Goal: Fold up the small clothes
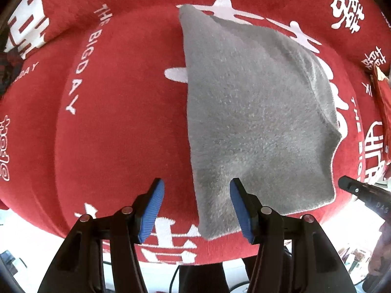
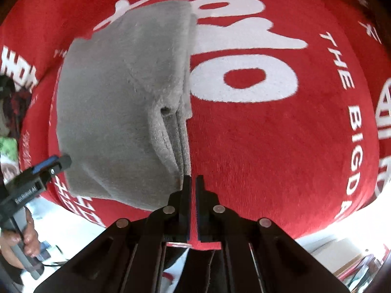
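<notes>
A grey fleece cloth [image 1: 256, 112] lies folded on the red tablecloth [image 1: 117, 127], near the table's front edge. My left gripper [image 1: 196, 185] hangs open above the cloth's near left corner; its blue pads [image 1: 152, 207] touch nothing. The right gripper [image 1: 345, 183] pokes in at the cloth's right side. In the right wrist view the cloth [image 2: 117, 112] shows stacked layers along its right edge. My right gripper [image 2: 193, 183] is shut just at the near end of that edge, with only red tablecloth [image 2: 268, 146] visible in the slit between its jaws. The left gripper [image 2: 57, 163] stands at the cloth's left side.
The tablecloth carries large white lettering and drops off at the table's front edge [image 1: 73, 234]. A hand [image 2: 24, 239] holds the left gripper's handle. A red and orange packet [image 1: 383, 102] lies at the far right. Cables and clutter lie on the pale floor below.
</notes>
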Tool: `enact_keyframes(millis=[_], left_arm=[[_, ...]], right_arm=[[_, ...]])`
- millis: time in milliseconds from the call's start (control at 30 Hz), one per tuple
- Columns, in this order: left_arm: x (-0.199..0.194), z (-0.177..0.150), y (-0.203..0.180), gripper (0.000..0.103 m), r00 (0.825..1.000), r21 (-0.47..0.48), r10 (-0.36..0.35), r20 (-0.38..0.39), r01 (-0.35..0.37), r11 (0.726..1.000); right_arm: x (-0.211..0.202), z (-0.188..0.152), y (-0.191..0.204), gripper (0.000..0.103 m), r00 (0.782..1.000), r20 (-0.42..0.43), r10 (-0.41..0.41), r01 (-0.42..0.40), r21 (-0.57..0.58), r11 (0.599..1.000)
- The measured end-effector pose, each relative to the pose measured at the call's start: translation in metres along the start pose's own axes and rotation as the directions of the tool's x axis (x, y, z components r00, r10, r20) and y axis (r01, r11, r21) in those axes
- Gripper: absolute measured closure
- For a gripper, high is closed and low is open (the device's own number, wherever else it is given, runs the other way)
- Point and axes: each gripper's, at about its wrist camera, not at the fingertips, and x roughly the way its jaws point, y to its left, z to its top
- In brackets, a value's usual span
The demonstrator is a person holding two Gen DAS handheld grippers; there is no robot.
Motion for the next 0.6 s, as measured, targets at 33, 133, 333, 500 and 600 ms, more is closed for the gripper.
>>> enact_keyframes(millis=[33,133,333,500,600], left_arm=[[-0.004,0.0,0.0,0.03,1.0,-0.008,0.003,0.008,-0.003,1.0],[-0.024,0.0,0.003,0.013,0.998,-0.041,-0.001,0.07,0.004,0.999],[-0.047,0.004,0.004,0.0,0.997,-0.065,0.014,0.074,-0.009,0.998],[-0.063,0.002,-0.001,0.0,0.993,-0.041,0.068,0.092,-0.064,0.997],[-0.071,0.002,-0.003,0.0,0.988,-0.026,0.113,0.104,-0.111,0.993]], right_arm=[[-0.006,0.001,0.002,0.1,1.0,0.009,0.003,-0.003,-0.002,1.0],[-0.021,0.005,0.014,0.1,0.999,0.029,0.013,-0.013,-0.019,1.0],[-0.039,0.013,0.037,0.068,0.998,0.052,0.016,-0.014,-0.036,0.999],[-0.056,0.019,0.05,0.046,0.997,0.081,0.001,0.001,-0.026,1.0],[-0.063,0.021,0.055,0.023,0.995,0.092,-0.033,0.035,-0.024,0.999]])
